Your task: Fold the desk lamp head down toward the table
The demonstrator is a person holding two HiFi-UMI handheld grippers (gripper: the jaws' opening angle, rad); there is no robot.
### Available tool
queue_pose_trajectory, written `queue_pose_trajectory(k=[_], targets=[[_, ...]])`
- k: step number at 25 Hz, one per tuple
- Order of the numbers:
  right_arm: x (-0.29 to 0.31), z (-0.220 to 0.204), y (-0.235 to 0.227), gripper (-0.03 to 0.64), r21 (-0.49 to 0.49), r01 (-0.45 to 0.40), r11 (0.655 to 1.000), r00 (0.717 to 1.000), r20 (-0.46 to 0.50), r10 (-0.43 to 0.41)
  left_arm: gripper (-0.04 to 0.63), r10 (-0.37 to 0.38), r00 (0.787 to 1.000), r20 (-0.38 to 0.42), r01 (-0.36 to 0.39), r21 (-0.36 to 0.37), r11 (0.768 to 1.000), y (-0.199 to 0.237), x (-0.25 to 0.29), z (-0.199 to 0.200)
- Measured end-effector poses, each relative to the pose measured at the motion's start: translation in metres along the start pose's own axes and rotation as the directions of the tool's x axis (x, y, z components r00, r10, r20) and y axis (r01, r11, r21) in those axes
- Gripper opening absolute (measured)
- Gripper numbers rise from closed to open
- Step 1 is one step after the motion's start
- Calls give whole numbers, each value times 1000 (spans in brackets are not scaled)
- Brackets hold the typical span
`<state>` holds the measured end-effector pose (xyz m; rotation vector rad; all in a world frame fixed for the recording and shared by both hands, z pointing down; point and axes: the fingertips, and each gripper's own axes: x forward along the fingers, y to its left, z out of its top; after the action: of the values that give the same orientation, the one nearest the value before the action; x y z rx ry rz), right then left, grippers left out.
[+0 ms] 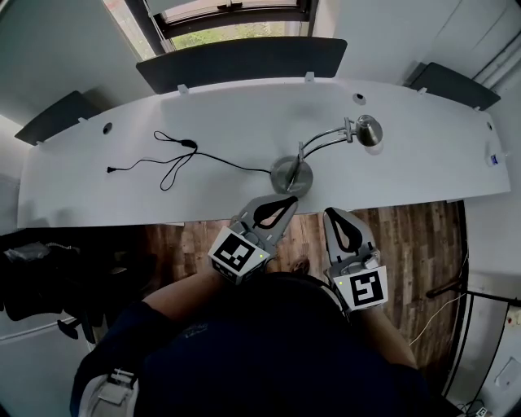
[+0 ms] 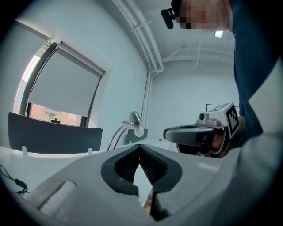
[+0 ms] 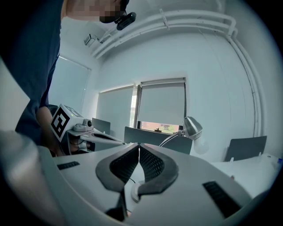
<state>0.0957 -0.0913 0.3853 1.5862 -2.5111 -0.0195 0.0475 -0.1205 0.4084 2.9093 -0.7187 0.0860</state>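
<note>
Jaws clenched and empty on both: left gripper (image 1: 291, 199) just short of the lamp base, right gripper (image 1: 332, 213) beside it. Desk lamp (image 1: 291, 173) stands on white table (image 1: 220, 106), head (image 1: 369, 130) raised, untouched.

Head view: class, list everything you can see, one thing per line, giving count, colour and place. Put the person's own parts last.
desk: one, white, across the middle of the view
desk lamp: one, silver, base near the desk's front edge, head raised to the right
cable: one, black, loose on the desk, left of the lamp base
partition screens: three, dark, along the desk's far edge
window: one, dark frame, top centre
floor: one, brown wood, below the desk
person's top: one, dark blue, bottom
left gripper: one, grey, shut and empty, by the lamp base
right gripper: one, grey, shut and empty, above the floor
</note>
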Motion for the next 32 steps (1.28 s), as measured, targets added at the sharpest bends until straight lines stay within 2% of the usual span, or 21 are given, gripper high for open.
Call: queue_pose_trajectory(k=[6, 11, 16, 19, 24, 29, 32], targets=[[17, 1, -20, 12, -85, -13, 996, 999, -34, 10, 5, 53, 998, -46, -51, 50, 997, 29, 22, -21], [31, 3, -35, 15, -165, -1, 986, 998, -67, -10, 6, 74, 995, -74, -71, 43, 997, 49, 38, -38], [43, 4, -48, 52, -241, 12, 971, 992, -119, -42, 9, 79, 992, -97, -76, 43, 996, 66, 52, -53], [49, 6, -54, 77, -301, 31, 953, 986, -146, -78, 45, 77, 990, -116, -72, 48, 996, 73, 60, -64], [57, 8, -65, 115, -497, 20, 868, 968, -209, -141, 89, 80, 988, -135, -73, 51, 996, 85, 72, -80], [67, 14, -78, 146, -619, 44, 784, 949, -220, -227, 132, 79, 985, -152, -71, 59, 996, 92, 85, -93], [73, 13, -87, 153, -696, 45, 716, 930, -234, -285, 140, 84, 984, -160, -73, 77, 994, 97, 93, -97]])
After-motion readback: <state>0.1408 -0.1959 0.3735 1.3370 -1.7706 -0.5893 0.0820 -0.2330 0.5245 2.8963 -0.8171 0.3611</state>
